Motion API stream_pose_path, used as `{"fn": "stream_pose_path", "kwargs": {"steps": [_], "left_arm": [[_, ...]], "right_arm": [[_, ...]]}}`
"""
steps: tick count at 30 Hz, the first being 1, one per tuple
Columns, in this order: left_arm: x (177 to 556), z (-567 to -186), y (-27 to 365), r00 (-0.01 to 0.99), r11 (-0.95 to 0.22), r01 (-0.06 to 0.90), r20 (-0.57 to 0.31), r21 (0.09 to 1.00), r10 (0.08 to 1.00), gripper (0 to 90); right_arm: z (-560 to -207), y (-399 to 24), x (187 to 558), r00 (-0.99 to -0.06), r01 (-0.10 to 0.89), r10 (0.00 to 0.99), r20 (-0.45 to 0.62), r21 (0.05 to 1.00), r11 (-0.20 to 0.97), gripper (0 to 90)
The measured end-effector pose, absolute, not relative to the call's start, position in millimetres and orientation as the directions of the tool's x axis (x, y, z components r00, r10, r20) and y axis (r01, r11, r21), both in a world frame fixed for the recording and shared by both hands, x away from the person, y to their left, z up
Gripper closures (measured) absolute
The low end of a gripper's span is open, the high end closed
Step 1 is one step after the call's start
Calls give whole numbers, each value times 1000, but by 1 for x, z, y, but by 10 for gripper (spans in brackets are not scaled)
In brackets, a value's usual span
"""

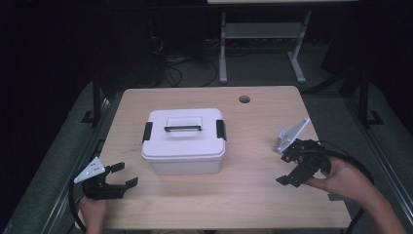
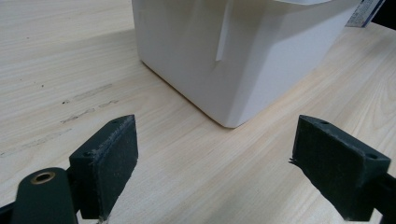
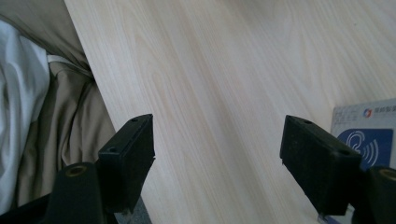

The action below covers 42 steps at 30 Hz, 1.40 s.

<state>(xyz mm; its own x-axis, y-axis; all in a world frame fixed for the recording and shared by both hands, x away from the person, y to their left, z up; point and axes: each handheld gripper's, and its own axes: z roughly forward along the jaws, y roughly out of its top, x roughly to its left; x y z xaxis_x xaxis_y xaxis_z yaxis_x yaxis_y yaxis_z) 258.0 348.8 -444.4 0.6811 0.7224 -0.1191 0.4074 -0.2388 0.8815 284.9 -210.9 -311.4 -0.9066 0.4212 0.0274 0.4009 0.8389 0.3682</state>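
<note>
Centrally, white box on pale wood table — dark room, cables behind.

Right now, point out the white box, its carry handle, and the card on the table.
white box (image 1: pixel 184 165), high view, front wall.
carry handle (image 1: pixel 182 128), high view, middle of the black bar on the lid.
card (image 3: pixel 369 135), right gripper view, blue printed face.

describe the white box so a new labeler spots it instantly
Start at the light wooden table; near its middle sits the white box. It is lidded, with a black handle on top and a black latch at each end, sitting between the two grippers.
</note>
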Motion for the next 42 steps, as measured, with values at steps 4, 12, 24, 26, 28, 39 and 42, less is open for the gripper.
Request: {"fn": "stream_pose_path", "kwargs": {"steps": [4,12,24,26,28,39,42], "left_arm": [[258,-444,349,682,-238,408,-121,882,722,134],[258,-444,350,682,-234,405,-121,884,721,134],[258,-445,350,683,-231,405,-124,884,720,134],[258,-445,351,683,-232,405,-124,885,720,134],[258,-445,350,684,-231,404,-125,885,719,134],[258,-445,351,682,-220,405,-133,887,719,134],[258,-445,351,681,-219,406,-134,887,720,134]], "right_arm": [[-304,-206,290,-911,393,410,33,368,843,272],[-287,-184,306,-925,364,378,30,347,864,275],[-273,-148,331,-944,318,327,31,346,883,282],[-271,-141,336,-950,302,312,28,343,889,282],[-269,-133,339,-952,296,305,27,338,893,289],[-261,-96,360,-967,243,253,17,338,909,282],[-258,-81,366,-971,226,239,4,339,913,260]]}}
